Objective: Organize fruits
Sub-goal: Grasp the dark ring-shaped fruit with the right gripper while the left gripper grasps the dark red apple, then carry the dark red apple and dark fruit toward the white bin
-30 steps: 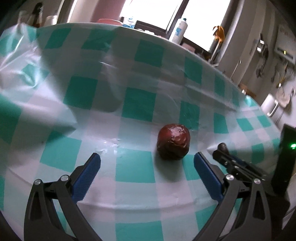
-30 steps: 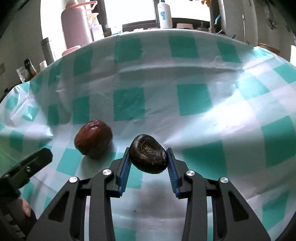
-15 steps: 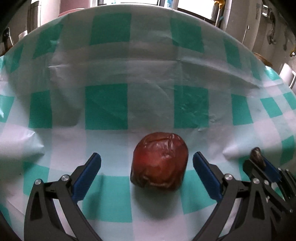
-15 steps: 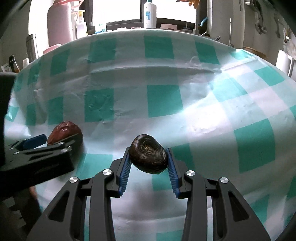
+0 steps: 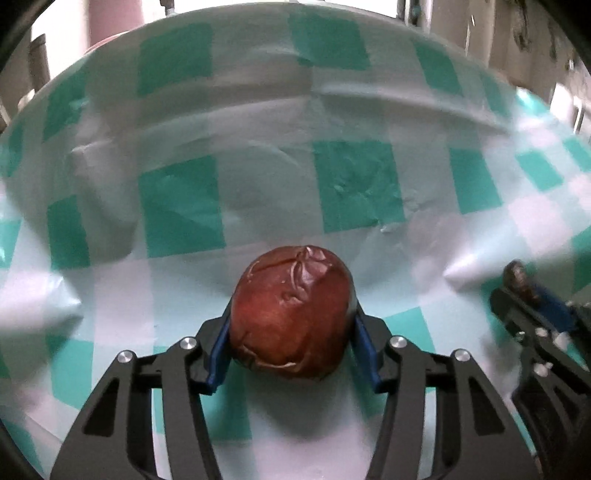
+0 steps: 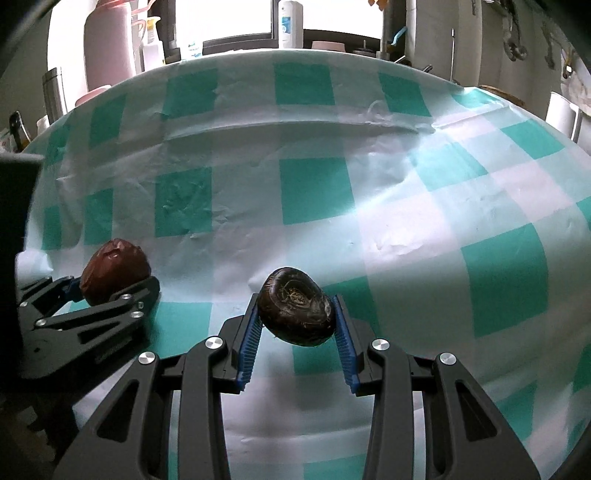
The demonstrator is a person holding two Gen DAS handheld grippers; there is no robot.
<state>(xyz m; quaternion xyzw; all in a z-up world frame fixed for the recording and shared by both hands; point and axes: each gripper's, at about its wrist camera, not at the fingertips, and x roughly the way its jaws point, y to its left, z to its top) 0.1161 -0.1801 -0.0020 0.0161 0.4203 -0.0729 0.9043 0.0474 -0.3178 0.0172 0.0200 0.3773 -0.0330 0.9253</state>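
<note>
A wrinkled red-brown fruit (image 5: 291,314) lies on the green-and-white checked tablecloth (image 5: 354,192). My left gripper (image 5: 291,319) is closing around it, and both blue pads touch its sides. The right wrist view shows the same fruit (image 6: 114,267) in the left gripper (image 6: 112,286) at the lower left. My right gripper (image 6: 295,314) is shut on a dark brown, rounded fruit (image 6: 295,304) and holds it just above the cloth. That dark fruit (image 5: 515,275) and the right gripper (image 5: 532,299) show at the right edge of the left wrist view.
The cloth has a long raised crease (image 6: 295,127) across its far part. Beyond the far edge stand a pink flask (image 6: 107,44), a white bottle (image 6: 290,22) and a steel cup (image 6: 53,92). A white mug (image 6: 563,114) sits at the far right.
My left gripper came forward over the red-brown fruit and its jaws closed from wide open onto it. The right gripper kept its hold on the dark fruit and barely moved.
</note>
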